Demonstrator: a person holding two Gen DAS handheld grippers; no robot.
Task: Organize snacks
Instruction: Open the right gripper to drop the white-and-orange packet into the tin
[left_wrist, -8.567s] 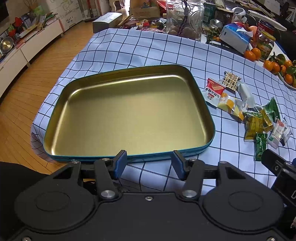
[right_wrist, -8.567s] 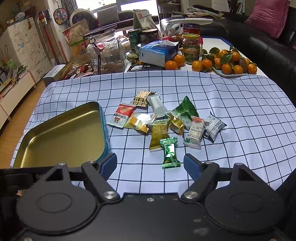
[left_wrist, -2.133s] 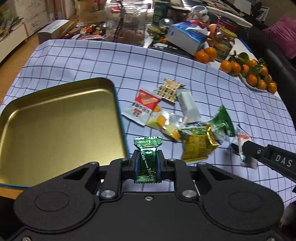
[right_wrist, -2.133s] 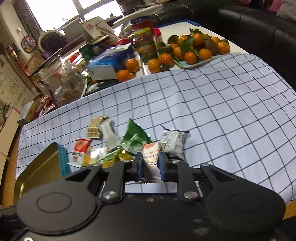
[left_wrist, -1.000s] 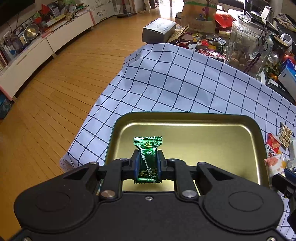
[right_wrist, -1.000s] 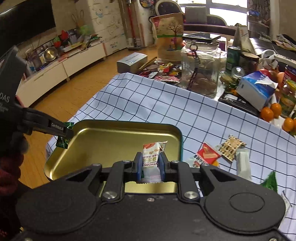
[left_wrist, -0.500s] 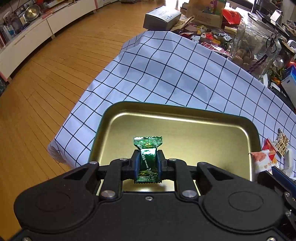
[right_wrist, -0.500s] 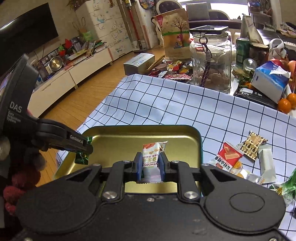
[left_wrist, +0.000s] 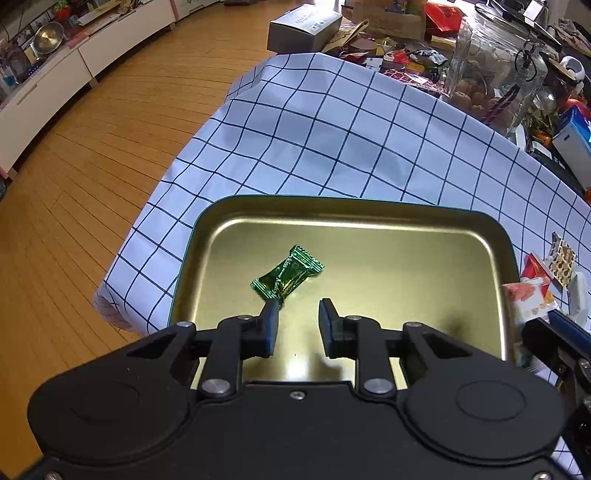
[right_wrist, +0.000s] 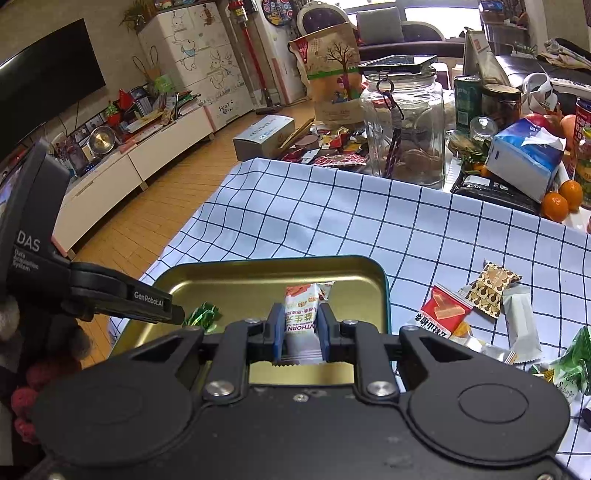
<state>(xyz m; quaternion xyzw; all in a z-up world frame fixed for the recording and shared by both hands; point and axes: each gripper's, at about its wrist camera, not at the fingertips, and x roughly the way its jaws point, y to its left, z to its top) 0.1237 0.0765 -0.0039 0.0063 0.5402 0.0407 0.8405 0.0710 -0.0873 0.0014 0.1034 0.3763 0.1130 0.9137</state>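
A gold tin tray with a teal rim (left_wrist: 369, 221) lies on the checked cloth; it also shows in the right wrist view (right_wrist: 258, 275). A green candy (left_wrist: 286, 277) lies loose inside the tray, just ahead of my left gripper (left_wrist: 297, 325), which is open and empty above the tray's near side. The candy shows in the right wrist view (right_wrist: 203, 314) too, beside the left gripper's finger (right_wrist: 155, 301). My right gripper (right_wrist: 301, 328) is shut on a white and orange snack packet (right_wrist: 301, 310), held over the tray's near right side. That packet shows in the left wrist view (left_wrist: 526, 301).
Several loose snacks lie on the cloth right of the tray: a red packet (right_wrist: 441, 312), a brown patterned one (right_wrist: 491, 284), a white one (right_wrist: 519, 321), a green one (right_wrist: 574, 362). A glass jar (right_wrist: 402, 125), tissue box (right_wrist: 524, 158) and oranges (right_wrist: 554, 205) stand behind. The cloth's edge drops to the floor at left.
My left gripper has opened and the green candy has dropped into the tray. My right gripper, still holding its packet, has moved a little closer over the tray.
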